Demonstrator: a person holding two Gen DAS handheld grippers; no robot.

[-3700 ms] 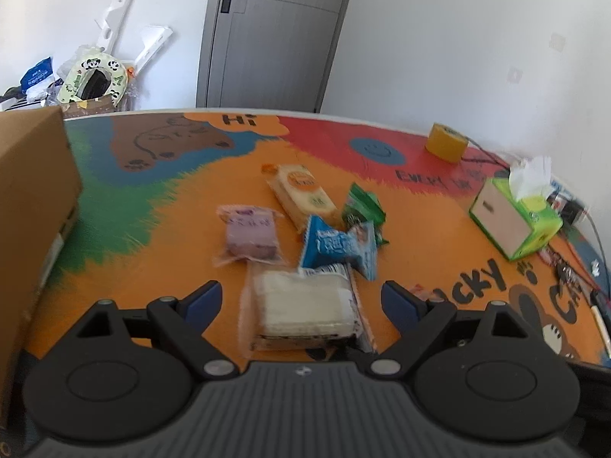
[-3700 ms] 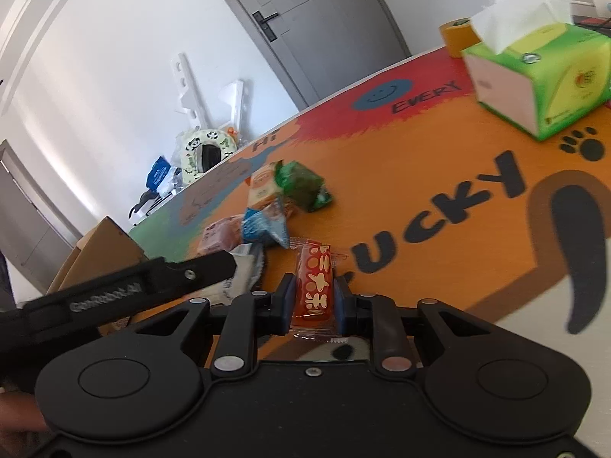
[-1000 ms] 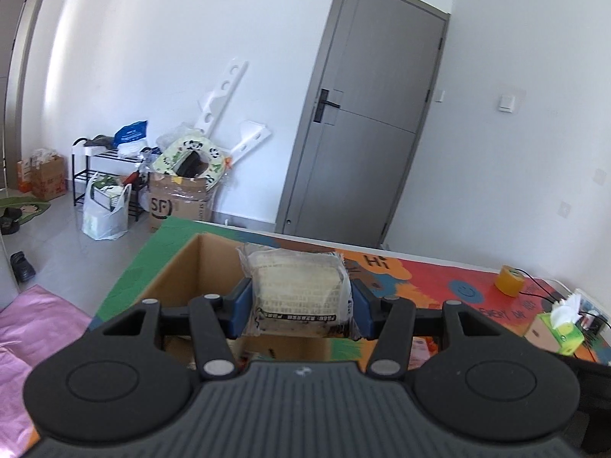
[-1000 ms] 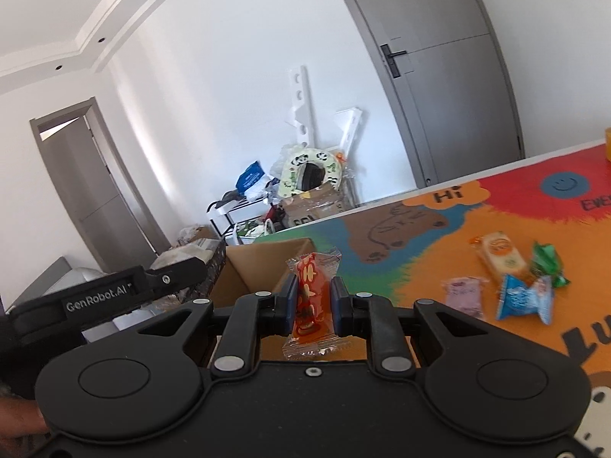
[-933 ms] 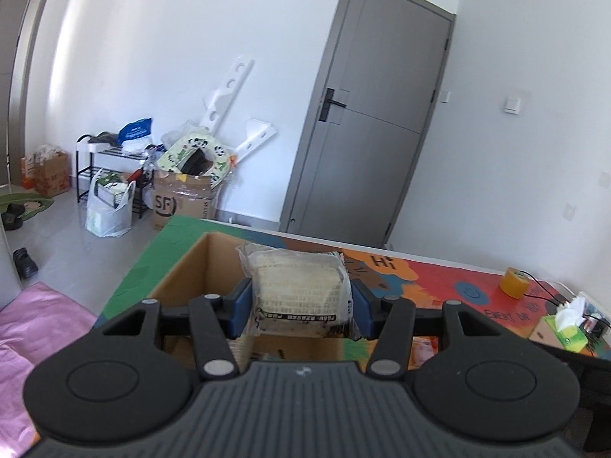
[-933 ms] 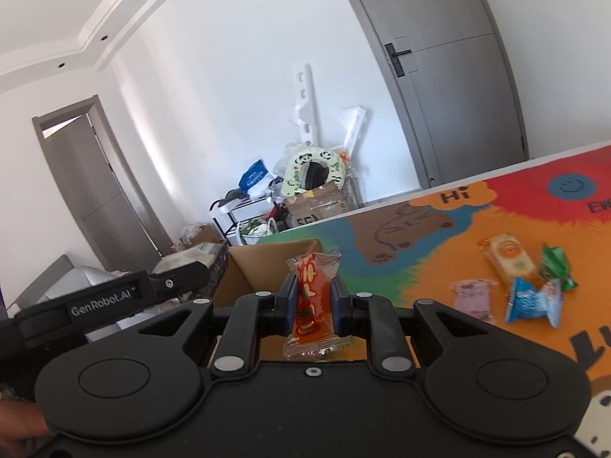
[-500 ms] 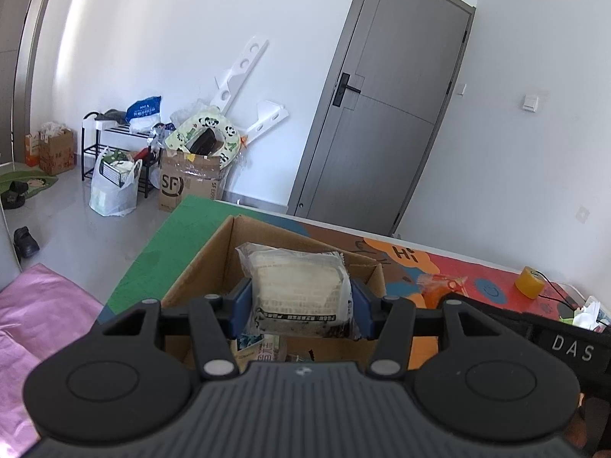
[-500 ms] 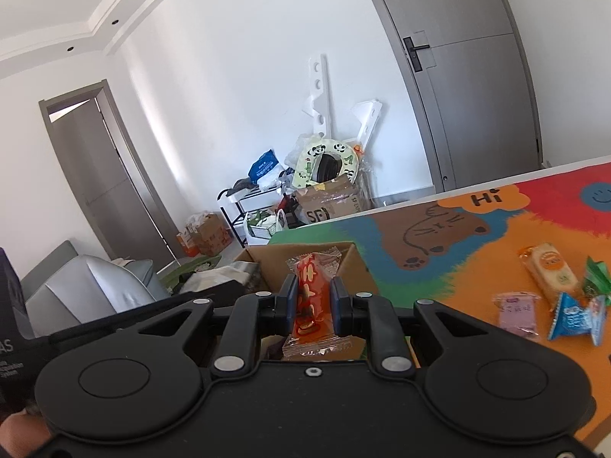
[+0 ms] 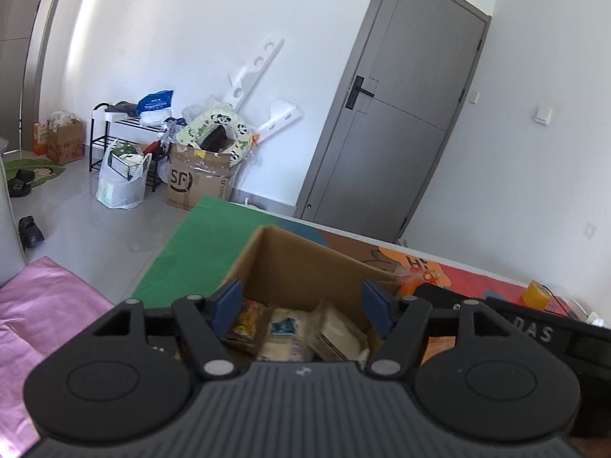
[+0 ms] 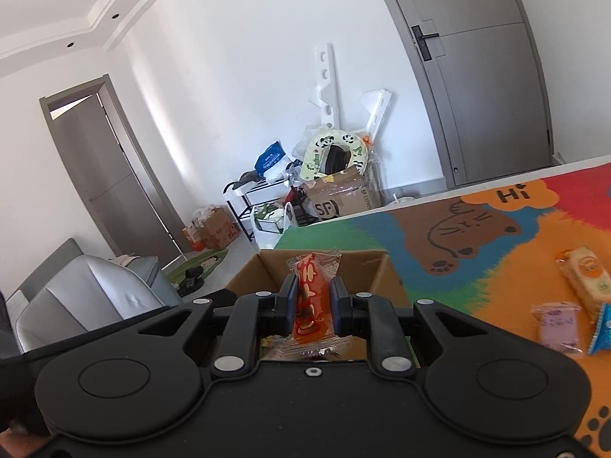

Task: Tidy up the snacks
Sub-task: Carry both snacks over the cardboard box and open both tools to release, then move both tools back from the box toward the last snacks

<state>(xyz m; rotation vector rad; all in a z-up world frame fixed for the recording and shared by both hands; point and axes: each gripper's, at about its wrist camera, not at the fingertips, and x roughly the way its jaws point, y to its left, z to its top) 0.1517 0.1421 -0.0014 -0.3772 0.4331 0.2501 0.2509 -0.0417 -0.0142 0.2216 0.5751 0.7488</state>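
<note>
My left gripper (image 9: 303,299) is open and empty, held above the open cardboard box (image 9: 290,255). Several snack packs lie inside the box, among them the pale cracker pack (image 9: 338,334) I was holding. My right gripper (image 10: 312,299) is shut on a red-and-orange wrapped snack (image 10: 310,297) and holds it over the same box (image 10: 378,267). The snack's tip also shows past the box's right rim in the left wrist view (image 9: 414,276). Loose snacks remain on the colourful mat: an orange pack (image 10: 584,271), a purple pack (image 10: 557,324) and a blue pack (image 10: 601,330).
The box stands at the green end of the table mat (image 9: 198,244). A yellow tape roll (image 9: 534,294) sits at the far right. Beyond the table edge are a pink rug (image 9: 42,305), a grey sofa (image 10: 95,290) and floor clutter by the wall.
My left gripper has opened and the cracker pack has dropped into the box. My right gripper has moved left over the box with its snack still held.
</note>
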